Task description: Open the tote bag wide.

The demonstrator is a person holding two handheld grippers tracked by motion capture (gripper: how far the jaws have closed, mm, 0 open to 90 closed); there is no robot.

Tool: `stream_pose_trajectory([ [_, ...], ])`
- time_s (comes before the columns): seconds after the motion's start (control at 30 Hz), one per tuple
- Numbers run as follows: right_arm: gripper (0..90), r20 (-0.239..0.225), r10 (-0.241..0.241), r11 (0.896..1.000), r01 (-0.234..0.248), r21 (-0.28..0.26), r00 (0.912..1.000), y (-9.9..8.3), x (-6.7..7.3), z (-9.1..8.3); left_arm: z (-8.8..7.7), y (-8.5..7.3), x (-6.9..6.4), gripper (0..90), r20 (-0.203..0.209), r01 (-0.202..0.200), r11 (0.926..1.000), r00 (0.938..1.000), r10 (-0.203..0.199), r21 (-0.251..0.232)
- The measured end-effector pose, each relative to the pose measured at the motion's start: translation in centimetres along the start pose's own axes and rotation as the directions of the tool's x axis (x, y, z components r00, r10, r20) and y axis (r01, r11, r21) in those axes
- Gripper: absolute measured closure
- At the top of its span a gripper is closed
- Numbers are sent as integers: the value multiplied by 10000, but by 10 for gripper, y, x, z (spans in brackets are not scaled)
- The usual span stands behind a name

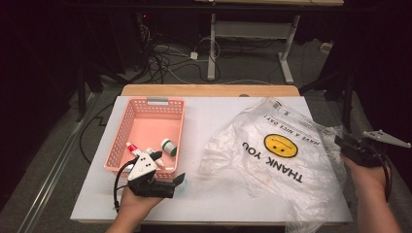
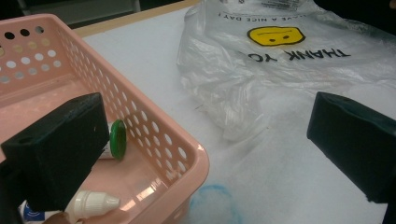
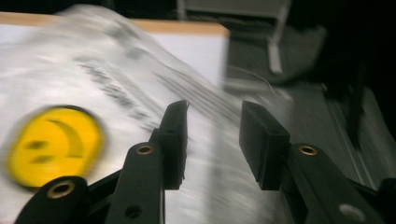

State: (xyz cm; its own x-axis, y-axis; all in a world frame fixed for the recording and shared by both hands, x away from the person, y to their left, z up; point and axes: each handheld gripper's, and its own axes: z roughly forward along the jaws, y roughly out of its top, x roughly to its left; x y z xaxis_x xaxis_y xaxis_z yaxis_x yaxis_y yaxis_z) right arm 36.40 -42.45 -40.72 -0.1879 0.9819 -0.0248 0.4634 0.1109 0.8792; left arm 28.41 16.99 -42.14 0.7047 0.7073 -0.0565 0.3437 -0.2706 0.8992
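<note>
a: ok quick one. we've got the plastic bag point(image 1: 272, 155) lying crumpled on the right half of the white table point(image 1: 204, 194), smiley print and "thank you" facing up, its near corner hanging past the table's front edge.

b: and the right gripper point(image 1: 351, 145)? we see it off the table's right edge, just beside the bag's rim.

a: in the right gripper view its jaws stand apart with a clear gap, nothing between the pads. view is blurred, bag runs under and behind them. so spread, not pinching.

b: left gripper point(image 1: 167, 184) sits at the near corner of the pink basket point(image 1: 125, 127). jaws wide apart in the left gripper view, one over the basket, one over the table. holding nothing.

a: basket has a green-capped bottle point(image 2: 116, 139), a white dropper bottle point(image 2: 93, 203), and something with a red tip point(image 1: 132, 147). can't read more.

b: handling, we'd judge the bag very light, thin, floppy, no stiffness at all. slick film, so a shallow pinch could slide off.

a: yeah, and it'll drag and billow rather than move as one piece. tears if snagged, not fragile otherwise.

b: where do we grab?

a: we'd take a bunched fold or the rim on the right side, nearest the right gripper. flat middle by the smiley gives the pads nothing to bite.

b: and two layers may stick together, so opening it likely needs both grippers on the rim.
</note>
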Motion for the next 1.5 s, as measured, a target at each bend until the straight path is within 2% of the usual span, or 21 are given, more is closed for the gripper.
stream_pose_trajectory([
  [0.03,618,-576,-360,9991,347,-229,9977,6,22,-5,0,0,0,0,27,-46,10000,10000,46,0],
  [0.13,606,-1465,-875,9962,867,-114,9853,2,59,-7,-1,0,0,0,72,-68,10000,10000,68,14],
  [0.17,606,-1465,-875,9962,867,-114,9853,2,59,-7,-1,0,0,0,72,-68,10000,10000,68,14],
  [0.2,600,-2287,-1217,9920,1263,58,9659,-7,90,-8,-1,0,1,0,72,-40,10000,10000,40,2],
  [0.23,594,-2536,-1289,9904,1371,151,9587,-12,101,-9,-1,0,1,0,72,-40,10000,10000,40,2],
  [0.3,591,-3139,-1590,9824,1816,440,9361,-24,126,-11,-2,-1,0,0,84,-31,10000,10000,31,-9],
  [0.37,582,-3653,-1705,9755,2090,681,9151,-38,144,-16,-2,-1,0,0,79,-84,10000,9999,84,8],
  [0.47,533,-4203,-2029,9540,2753,1189,8844,-54,164,-22,-2,-1,1,0,91,-17,10000,10000,17,-3],
  [0.53,474,-4340,-2162,9418,3040,1435,8746,-64,170,-26,-2,-1,1,0,90,-21,10000,10000,21,-5],
  [0.57,448,-4293,-2338,9335,3249,1519,8724,-68,172,-27,-2,-1,1,0,80,-39,10000,10000,39,6],
  [0.67,394,-4205,-2130,9235,3222,2081,8819,-78,166,-28,-2,-1,1,0,75,-12,10000,10000,12,-4],
  [0.73,397,-3942,-2362,9110,3435,2280,8882,-86,161,-30,-2,-1,1,0,81,-16,10000,10000,16,-16],
  [0.8,439,-3937,-2295,9160,3343,2217,8901,-89,158,-32,-1,-1,1,0,107,-65,10000,9999,64,15],
  [0.83,543,-3841,-2419,9121,3438,2232,8910,-88,156,-33,-1,-1,1,0,122,-73,10000,9999,72,58],
  [1.0,749,-3977,-2588,9059,3640,2164,8803,-88,159,-34,1,-1,-1,0,175,-104,9999,9998,103,84],
  [1.1,900,-3716,-2732,9053,3678,2128,8873,-88,158,-33,0,-1,0,0,164,-62,10000,9998,62,33],
  [1.2,900,-3692,-2646,9063,3605,2205,8909,-87,157,-32,-1,-1,0,0,179,-18,10000,9998,18,7],
  [1.27,900,-3475,-2911,9003,3781,2156,8913,-86,161,-33,-1,-1,1,0,195,-8,10000,9998,8,17],
  [1.3,900,-3452,-2954,9019,3792,2067,8908,-85,163,-33,0,-1,0,0,200,-9,10000,9998,9,7],
  [1.43,900,-3709,-2725,9239,3491,1569,8878,-72,178,-33,-1,0,1,0,196,-13,10000,9998,14,-21],
  [1.5,900,-3929,-2718,9303,3444,1265,8785,-63,188,-32,-1,0,2,0,181,32,10000,9998,-31,-45],
])
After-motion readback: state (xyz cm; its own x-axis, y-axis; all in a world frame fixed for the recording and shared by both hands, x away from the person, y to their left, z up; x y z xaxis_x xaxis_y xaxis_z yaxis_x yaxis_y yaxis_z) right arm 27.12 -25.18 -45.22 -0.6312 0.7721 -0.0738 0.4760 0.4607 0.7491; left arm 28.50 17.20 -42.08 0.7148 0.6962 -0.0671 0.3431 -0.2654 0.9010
